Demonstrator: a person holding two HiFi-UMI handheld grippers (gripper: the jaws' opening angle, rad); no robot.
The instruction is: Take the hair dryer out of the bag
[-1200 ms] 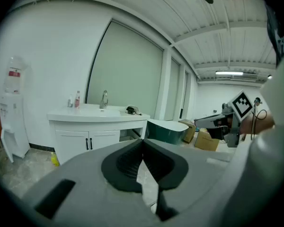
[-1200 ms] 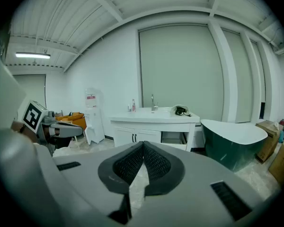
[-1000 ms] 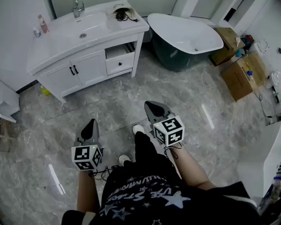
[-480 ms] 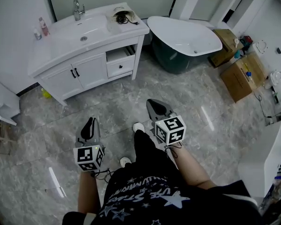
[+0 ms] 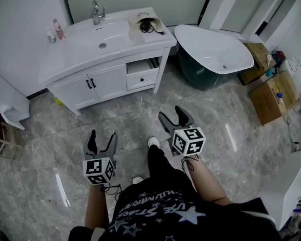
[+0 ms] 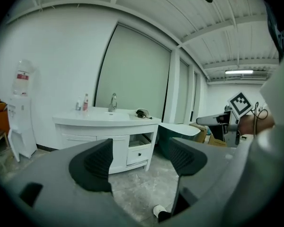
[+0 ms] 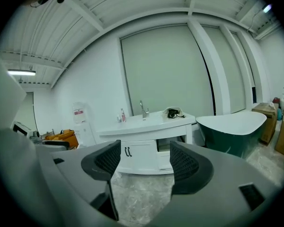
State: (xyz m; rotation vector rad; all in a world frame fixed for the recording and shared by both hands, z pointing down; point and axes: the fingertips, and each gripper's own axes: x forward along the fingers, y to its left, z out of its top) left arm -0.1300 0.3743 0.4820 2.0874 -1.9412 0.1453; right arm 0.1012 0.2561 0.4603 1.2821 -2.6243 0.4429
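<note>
- Hair dryer (image 5: pixel 149 26), dark and with a cord, is lying in the pale bag (image 5: pixel 142 17) at the right end of the white vanity top (image 5: pixel 75 51), well apart from both grippers.
- Left gripper (image 5: pixel 101 137) and right gripper (image 5: pixel 173 116) are hovering above the floor (image 5: pixel 120 109). Their jaws have just been opening and are standing wide, gripping nothing.
- A faucet (image 5: pixel 96 10) and small bottles (image 5: pixel 55 28) are standing by the sink.
- A bathtub (image 5: pixel 213 46) is sitting just beside the vanity, with cardboard boxes (image 5: pixel 276 97) further right.
- Grey marble tiles are stretching between the person and the vanity.
</note>
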